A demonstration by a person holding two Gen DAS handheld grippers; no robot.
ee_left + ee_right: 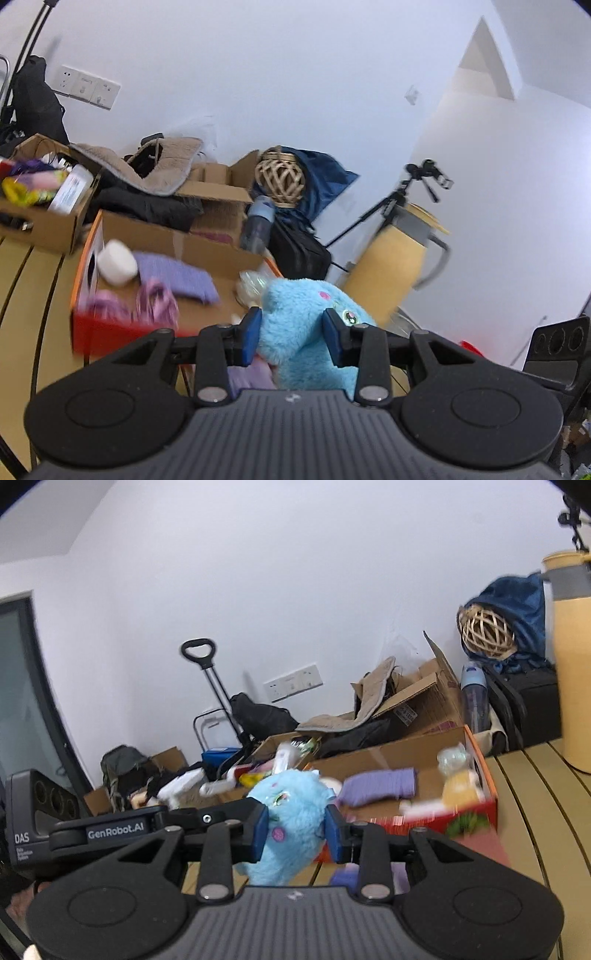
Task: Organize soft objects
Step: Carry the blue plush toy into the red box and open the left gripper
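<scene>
Your left tongs (291,334) and right tongs (297,829) are both clamped on the blue plush toy (306,332), each from an opposite side, holding it above the desk (535,812). It sits just in front of the open red cardboard box (122,328), which holds a purple knit cloth (380,784) and a white roll (116,262).

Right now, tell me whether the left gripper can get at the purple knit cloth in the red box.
Probably not yet: the left gripper is shut on the blue plush toy, so its fingers are occupied. The purple knit cloth lies uncovered in the red box, so access looks free once released.
</scene>
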